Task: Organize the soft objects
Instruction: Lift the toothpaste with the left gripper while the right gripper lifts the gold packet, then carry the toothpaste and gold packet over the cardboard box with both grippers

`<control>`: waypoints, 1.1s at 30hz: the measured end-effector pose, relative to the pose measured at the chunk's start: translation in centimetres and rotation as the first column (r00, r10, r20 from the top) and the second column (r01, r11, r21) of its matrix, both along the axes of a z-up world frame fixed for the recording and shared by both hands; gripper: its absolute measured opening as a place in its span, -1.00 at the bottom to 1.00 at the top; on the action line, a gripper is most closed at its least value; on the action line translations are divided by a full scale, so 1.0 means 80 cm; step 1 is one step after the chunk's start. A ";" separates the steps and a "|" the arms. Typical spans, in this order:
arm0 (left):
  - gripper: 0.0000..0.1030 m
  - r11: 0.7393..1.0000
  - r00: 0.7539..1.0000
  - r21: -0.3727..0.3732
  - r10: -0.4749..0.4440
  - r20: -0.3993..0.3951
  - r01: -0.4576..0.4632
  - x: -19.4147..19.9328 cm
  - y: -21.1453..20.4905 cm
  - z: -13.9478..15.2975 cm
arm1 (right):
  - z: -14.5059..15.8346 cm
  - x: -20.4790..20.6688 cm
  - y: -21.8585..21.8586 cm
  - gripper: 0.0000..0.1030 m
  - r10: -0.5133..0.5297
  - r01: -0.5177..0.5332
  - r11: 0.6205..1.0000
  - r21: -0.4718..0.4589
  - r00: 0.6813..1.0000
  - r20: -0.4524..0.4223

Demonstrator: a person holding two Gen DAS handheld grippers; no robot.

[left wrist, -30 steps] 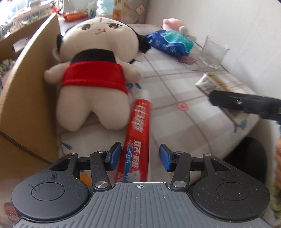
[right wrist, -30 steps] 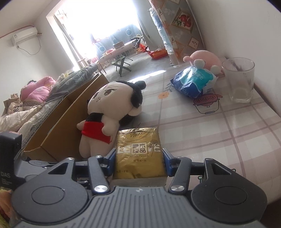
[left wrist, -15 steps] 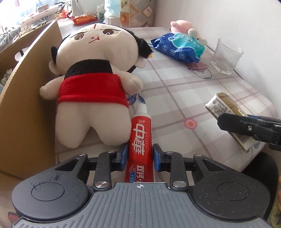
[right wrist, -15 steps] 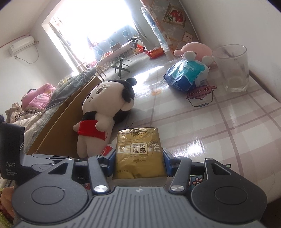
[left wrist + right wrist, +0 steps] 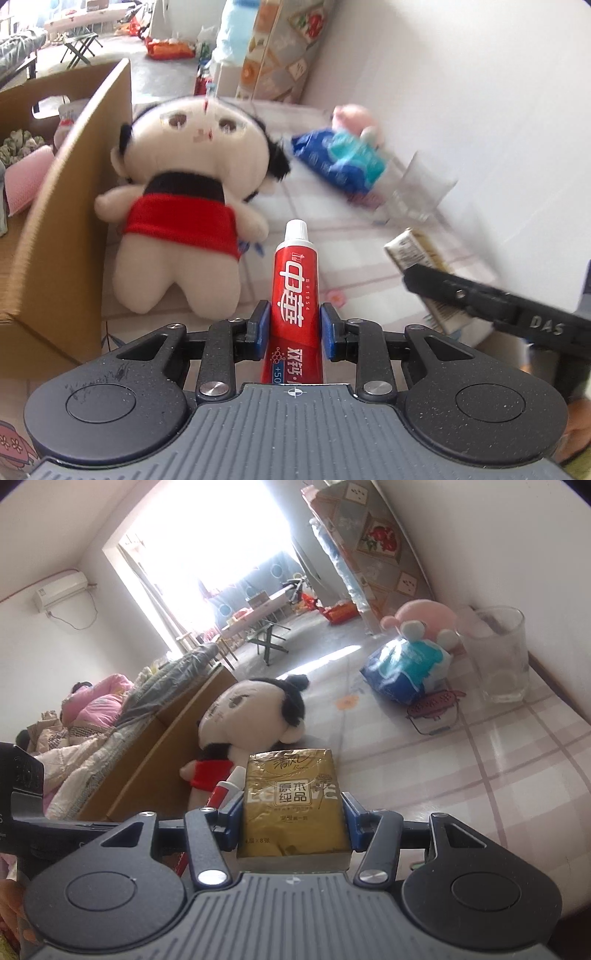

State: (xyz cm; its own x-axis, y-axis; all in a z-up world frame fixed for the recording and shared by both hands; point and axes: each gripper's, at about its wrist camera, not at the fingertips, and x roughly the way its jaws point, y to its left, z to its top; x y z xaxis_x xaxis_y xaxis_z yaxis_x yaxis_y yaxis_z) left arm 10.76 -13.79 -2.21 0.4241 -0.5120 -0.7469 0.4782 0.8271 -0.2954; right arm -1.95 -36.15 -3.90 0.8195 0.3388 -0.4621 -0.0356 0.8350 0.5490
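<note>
I'm holding the toothpaste tube (image 5: 295, 295) in the left gripper (image 5: 294, 328), jaws closed narrow on its lower body, pads pressing both flat sides. Tube is sitting at 6 o'clock in the left wrist view, just beside the doll (image 5: 181, 206), which is lying at 10 o'clock against the cardboard box (image 5: 62, 221).

Long axis is running straight along the fingers, 6 to 12 o'clock. White cap is pointing to 12, away from me; the crimped tail is hiding under the gripper body.

Handling, my read: the tube is light, soft-walled and glossy, so it's likely squashing a little under the pads and could slide if I'm swinging it fast. Gripping mid-body below the label's centre looks fine; I'm avoiding the cap end, since squeezing there could push paste out.

I'm holding the gold tissue pack (image 5: 291, 805) in the right gripper (image 5: 291, 819), jaws at a middling width, pressing its two long edges. It's sitting at 6 o'clock in the right wrist view, long axis also 6 to 12, printed face up. It looks light, squashy and film-wrapped, so slippery; edge grip seems adequate.

Still on the table: blue packet (image 5: 406, 672) at 1 o'clock, pink plush (image 5: 424, 616) behind it touching it, glass (image 5: 495, 653) at 2 o'clock. Glass is hard and fragile, so I'm keeping clear of it.
</note>
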 end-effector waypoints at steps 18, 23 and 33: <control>-0.48 0.930 0.960 -0.287 0.266 0.087 -0.231 0.025 0.176 0.151 | 0.149 0.086 0.113 0.08 0.213 -0.230 0.972 0.039 0.944 0.251; -0.48 0.916 0.929 -0.239 0.355 0.106 -0.322 0.072 0.216 0.165 | 0.154 0.122 0.134 0.08 0.234 -0.252 0.966 0.053 0.944 0.231; -0.48 0.925 0.932 -0.120 0.351 -0.085 -0.360 0.208 0.203 0.084 | 0.128 0.154 0.144 0.08 0.215 -0.222 0.975 0.029 0.963 0.162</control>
